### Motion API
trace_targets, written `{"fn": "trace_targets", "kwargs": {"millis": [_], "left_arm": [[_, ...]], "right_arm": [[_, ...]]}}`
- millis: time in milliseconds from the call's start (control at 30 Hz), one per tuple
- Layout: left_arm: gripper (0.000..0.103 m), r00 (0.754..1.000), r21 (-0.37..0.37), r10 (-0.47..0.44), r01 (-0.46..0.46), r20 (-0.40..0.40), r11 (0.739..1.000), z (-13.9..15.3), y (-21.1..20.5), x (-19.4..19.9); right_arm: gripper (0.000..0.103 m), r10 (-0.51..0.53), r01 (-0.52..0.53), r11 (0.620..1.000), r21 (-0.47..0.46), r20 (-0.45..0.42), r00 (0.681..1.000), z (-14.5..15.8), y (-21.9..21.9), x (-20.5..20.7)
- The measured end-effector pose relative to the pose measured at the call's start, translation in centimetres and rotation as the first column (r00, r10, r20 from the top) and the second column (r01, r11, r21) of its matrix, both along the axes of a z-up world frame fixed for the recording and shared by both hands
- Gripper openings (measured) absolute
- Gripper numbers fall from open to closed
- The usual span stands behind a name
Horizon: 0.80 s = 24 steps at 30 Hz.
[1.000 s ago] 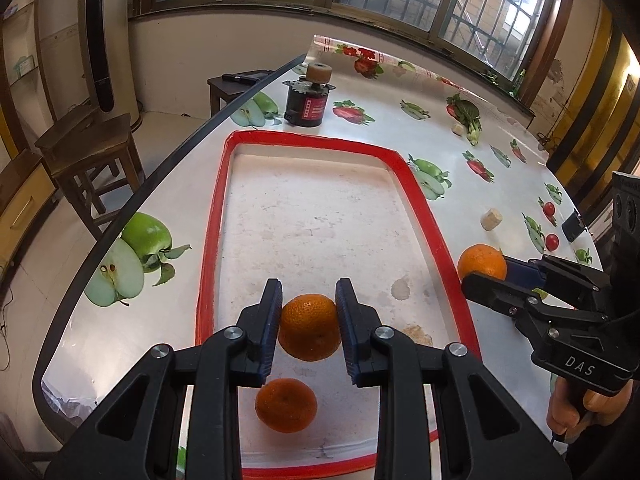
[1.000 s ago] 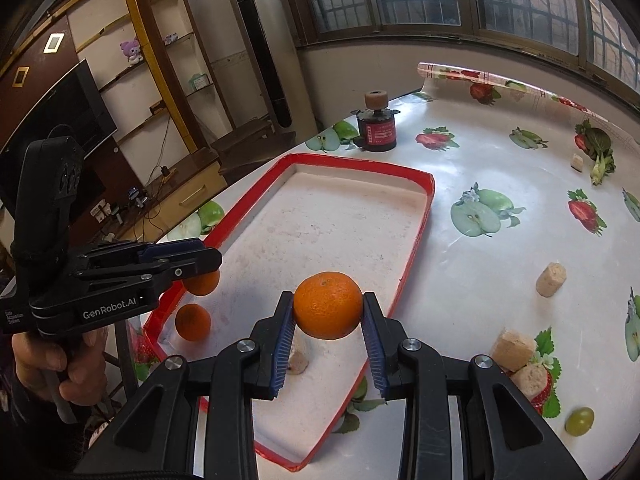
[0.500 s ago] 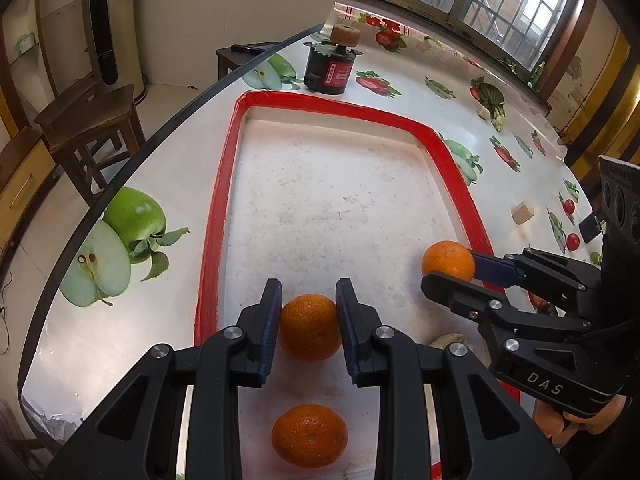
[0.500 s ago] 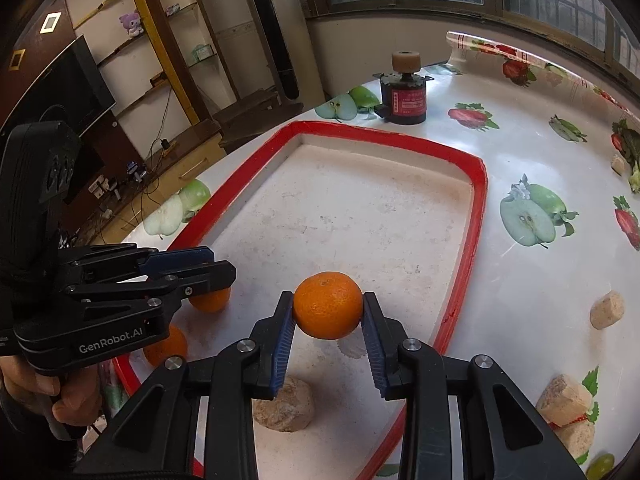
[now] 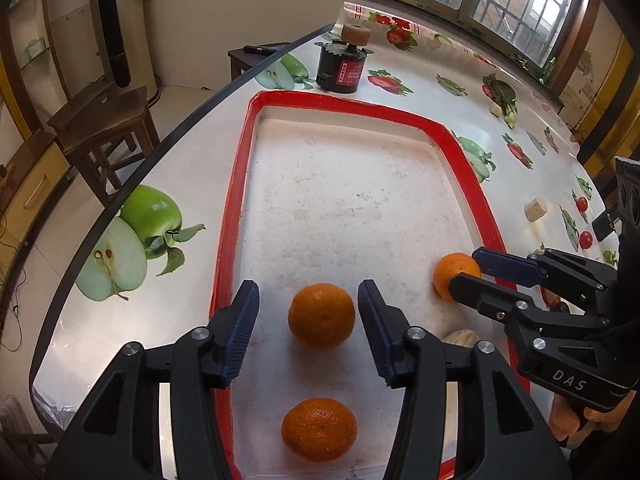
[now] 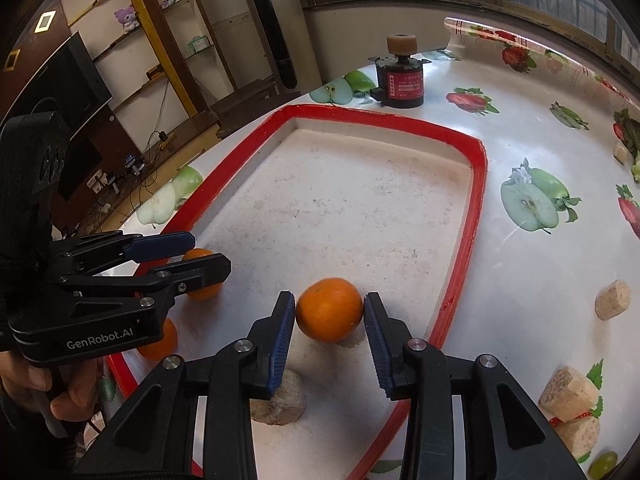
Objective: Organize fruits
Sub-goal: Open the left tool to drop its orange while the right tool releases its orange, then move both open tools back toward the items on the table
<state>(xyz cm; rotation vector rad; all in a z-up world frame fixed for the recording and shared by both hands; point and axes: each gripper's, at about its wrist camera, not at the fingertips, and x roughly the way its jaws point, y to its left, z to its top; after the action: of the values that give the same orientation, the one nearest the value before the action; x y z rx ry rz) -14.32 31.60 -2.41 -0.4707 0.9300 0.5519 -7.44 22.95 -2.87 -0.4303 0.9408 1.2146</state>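
Observation:
A red-rimmed white tray (image 5: 236,184) (image 6: 476,200) lies on the fruit-print table. My left gripper (image 5: 308,312) is open, its jaws apart on either side of an orange (image 5: 321,315) that rests on the tray floor. A second orange (image 5: 319,429) lies nearer to me in the tray. My right gripper (image 6: 330,314) stands with its pads just apart from a third orange (image 6: 329,309) (image 5: 454,272) that sits on the tray near its right rim. The left gripper (image 6: 192,256) shows at the left of the right wrist view, partly hiding the other two oranges.
A beige lump (image 6: 280,400) lies in the tray under my right gripper. A black and red motor (image 5: 344,68) stands beyond the tray. Beige chunks (image 6: 612,300) and a green grape (image 6: 604,462) lie on the table to the right. Wooden stools (image 5: 104,124) stand beside the table's left edge.
My left gripper has opened and let go of its orange, which now rests in the tray. My right gripper has lowered its orange to the tray floor and loosened its jaws.

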Motion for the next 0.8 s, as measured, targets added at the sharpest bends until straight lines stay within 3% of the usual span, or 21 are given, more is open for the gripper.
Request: {"fn": "trace_targets", "kwargs": {"millis": [367,800], "left_arm": [[0.050,1.000,0.009,0.003,-0.004,0.026,1.000,1.8,-1.9,-0.8],[0.050,0.997,0.020,-0.054,0.053,0.053,0.998,3.7,-5.9,0.0]], "right_arm": [[0.045,-0.033,0.033,0.997,0.072,0.009,0.999,3.5,-4.5,0.0],[0.045,-0.126,0.124,0.988,0.096,0.008,0.992,4.2,-11.2,1.0]]}}
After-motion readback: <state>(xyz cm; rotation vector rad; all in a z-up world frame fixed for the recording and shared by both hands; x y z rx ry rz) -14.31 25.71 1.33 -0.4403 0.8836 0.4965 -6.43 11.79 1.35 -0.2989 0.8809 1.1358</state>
